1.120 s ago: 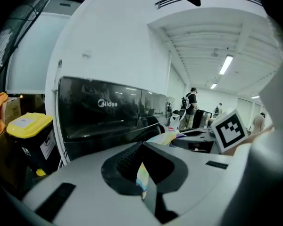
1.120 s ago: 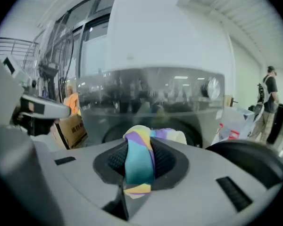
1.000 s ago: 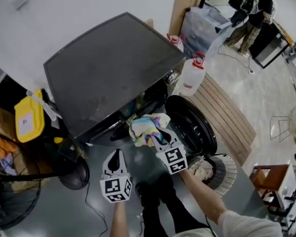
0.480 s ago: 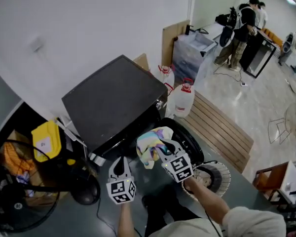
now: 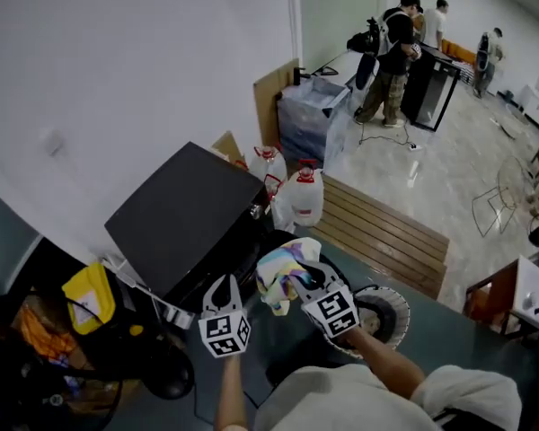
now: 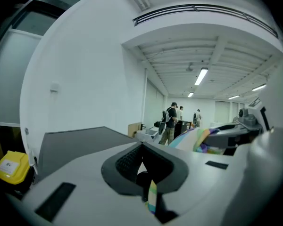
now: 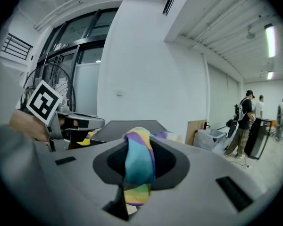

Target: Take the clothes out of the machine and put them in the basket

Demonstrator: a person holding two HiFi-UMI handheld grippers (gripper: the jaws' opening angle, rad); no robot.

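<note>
Clenching the right gripper [image 5: 298, 282] on a pastel rainbow cloth [image 5: 283, 269], held the bundle in the air, outside the washing machine [image 5: 184, 214] and just above its open round door [image 5: 346, 275]. Saw in the right gripper view a fold of that cloth squeezed between both jaws and spilling over their tips. Carried the left gripper [image 5: 223, 287] just beside it on the left, apart from the bundle, jaws pressed together. Caught in their seam a thin fabric strip [image 6: 152, 199] striped in the same pale colours, but could not tell whether it belonged to the same cloth.

Found the white ribbed basket [image 5: 400, 302] on the floor to the right of the door, partly hidden behind the right forearm [image 5: 377, 353], with the cloth left of it and not yet over it. Noted two clear jugs [image 5: 304, 197] with red caps standing close against the machine's far side, and a slatted wooden platform [image 5: 386, 232] just beyond them. Spotted a yellow container [image 5: 90, 294] low on the machine's left. Made out several people [image 5: 391, 48] standing well off at the far end of the room.
</note>
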